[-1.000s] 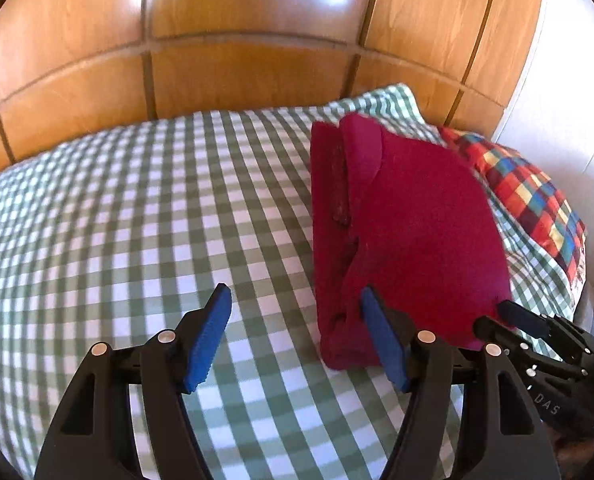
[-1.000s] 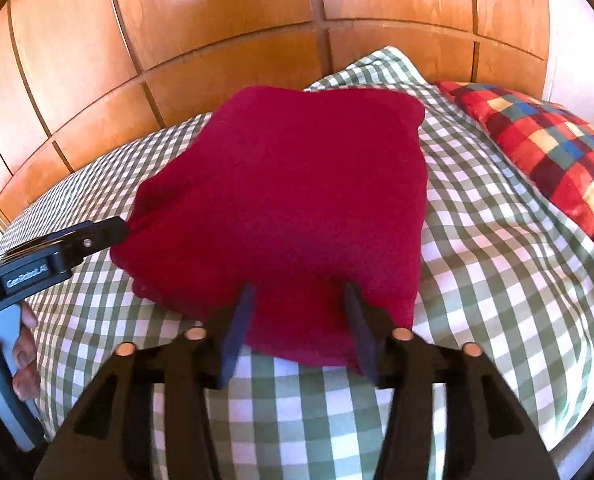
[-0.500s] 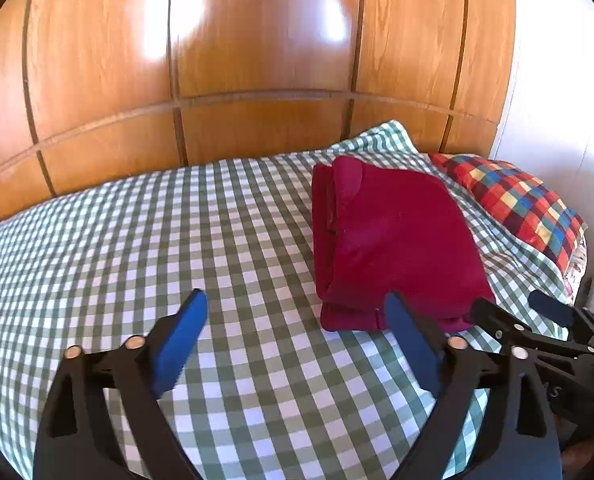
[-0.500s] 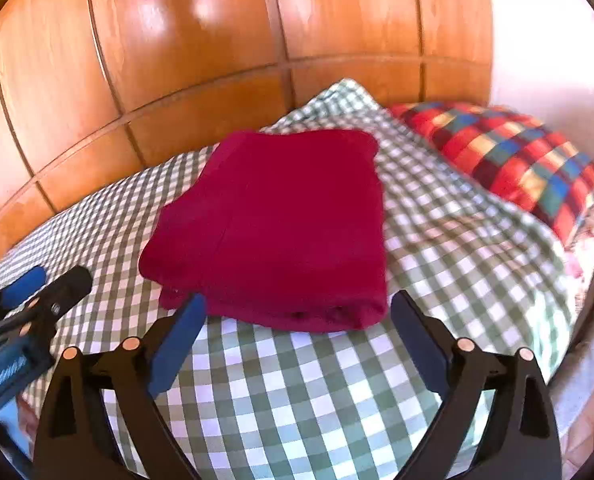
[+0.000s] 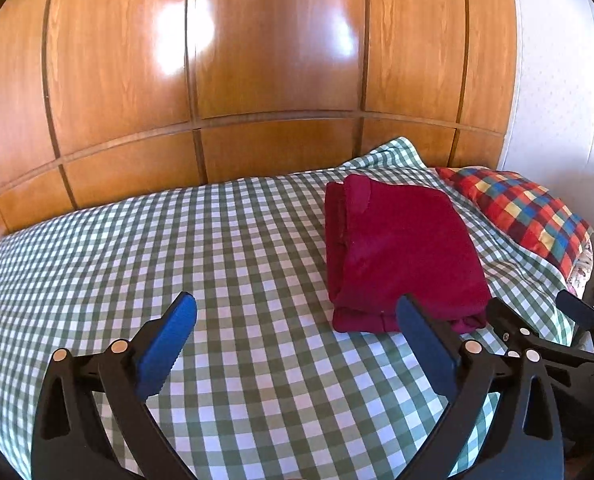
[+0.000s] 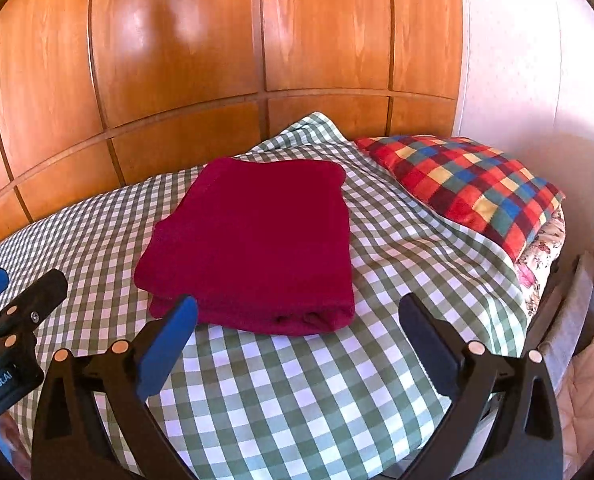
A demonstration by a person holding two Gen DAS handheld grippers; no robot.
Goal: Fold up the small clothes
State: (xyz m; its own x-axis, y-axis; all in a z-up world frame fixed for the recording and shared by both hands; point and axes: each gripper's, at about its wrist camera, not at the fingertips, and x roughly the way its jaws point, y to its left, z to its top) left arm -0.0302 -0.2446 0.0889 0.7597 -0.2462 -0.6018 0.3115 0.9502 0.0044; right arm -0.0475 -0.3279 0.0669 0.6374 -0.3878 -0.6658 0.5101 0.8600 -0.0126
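Note:
A dark red garment point(image 5: 401, 252) lies folded into a thick rectangle on the green-and-white checked bedsheet point(image 5: 217, 248). It also shows in the right wrist view point(image 6: 257, 240). My left gripper point(image 5: 297, 320) is open and empty, held above the sheet to the left of the garment's near edge. My right gripper point(image 6: 297, 316) is open and empty, just in front of the garment's near fold. The right gripper shows at the right edge of the left wrist view point(image 5: 537, 316), and the left gripper at the left edge of the right wrist view point(image 6: 17, 292).
A red, blue and yellow checked pillow point(image 6: 465, 184) lies right of the garment, over a floral cover point(image 6: 545, 248). A glossy wooden headboard point(image 5: 277, 80) stands behind the bed. A white wall point(image 6: 537, 60) is at the right. The bed's right edge drops off beside the pillow.
Both grippers let go of the red garment, opened wide and pulled back and up from it. The folded garment stays lying on the sheet.

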